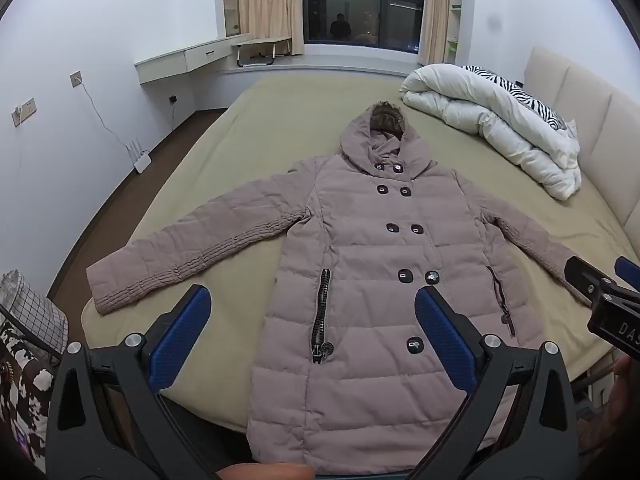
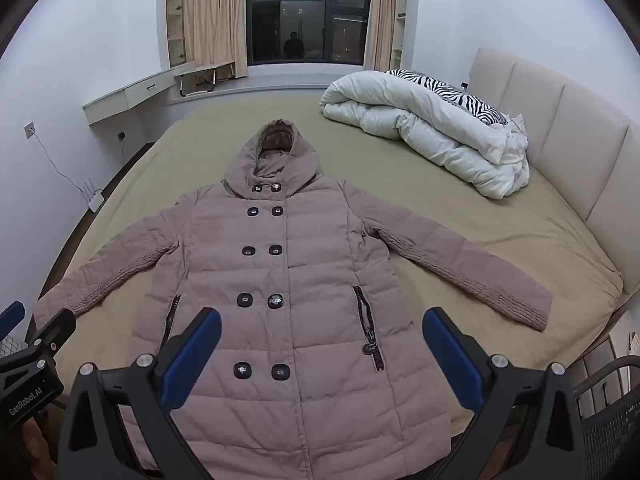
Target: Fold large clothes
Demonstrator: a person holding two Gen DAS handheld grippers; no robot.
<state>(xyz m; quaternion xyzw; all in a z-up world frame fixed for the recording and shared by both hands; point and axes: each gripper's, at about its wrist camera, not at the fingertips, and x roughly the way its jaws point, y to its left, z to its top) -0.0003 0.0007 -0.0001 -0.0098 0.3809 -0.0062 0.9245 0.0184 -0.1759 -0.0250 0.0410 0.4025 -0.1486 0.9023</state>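
A long pinkish-mauve hooded puffer coat point(image 1: 372, 264) point(image 2: 288, 280) lies face up and spread flat on the bed point(image 1: 248, 152) point(image 2: 500, 220), hood toward the window, both sleeves stretched out to the sides, hem toward me. My left gripper point(image 1: 314, 320) hovers open above the coat's lower left half, blue pads wide apart and holding nothing. Over the lower front of the coat my right gripper point(image 2: 322, 344) hangs the same way, open and empty. Each gripper shows at the edge of the other's view: the right one point(image 1: 600, 284) and the left one point(image 2: 24, 328).
A rolled white duvet point(image 1: 492, 128) point(image 2: 432, 128) with a zebra-print pillow point(image 2: 452, 96) lies at the head of the bed by the padded headboard point(image 2: 560, 128). A checked basket point(image 1: 36, 312) stands at the left, a dark mesh basket point(image 2: 612, 420) at the right. A window and floating desk point(image 2: 132, 92) are behind.
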